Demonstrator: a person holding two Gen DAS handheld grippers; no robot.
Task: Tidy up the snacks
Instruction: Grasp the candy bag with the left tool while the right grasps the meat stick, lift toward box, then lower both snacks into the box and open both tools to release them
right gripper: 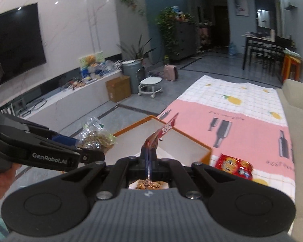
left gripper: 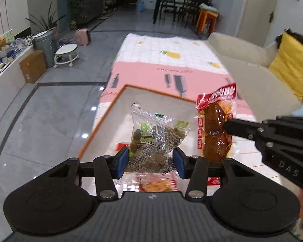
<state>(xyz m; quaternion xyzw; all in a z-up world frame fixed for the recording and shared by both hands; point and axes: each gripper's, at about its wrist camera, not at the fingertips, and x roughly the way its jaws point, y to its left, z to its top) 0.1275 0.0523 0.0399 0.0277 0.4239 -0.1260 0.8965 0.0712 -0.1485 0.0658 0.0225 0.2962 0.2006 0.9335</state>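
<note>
Television (right gripper: 14, 40) on marble wall. Sofa (left gripper: 242, 60) carries yellow cushion (left gripper: 293, 64). Cardboard carton (right gripper: 118, 88) beside grey bin (right gripper: 132, 70). White stool (right gripper: 150, 86) on tiled floor.

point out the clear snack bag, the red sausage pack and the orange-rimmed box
clear snack bag (left gripper: 151, 139), left wrist view, middle of the bag
red sausage pack (left gripper: 216, 125), left wrist view, brown middle
orange-rimmed box (right gripper: 189, 139), right wrist view, far rim

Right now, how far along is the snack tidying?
Done: I can't see any snack settled in the orange-rimmed box. In hand: the left gripper holds a clear bag of brown snacks, the right gripper pinches a red packet, both above the box. Left: dropping these in, then the red bag lying on the tablecloth.
</note>
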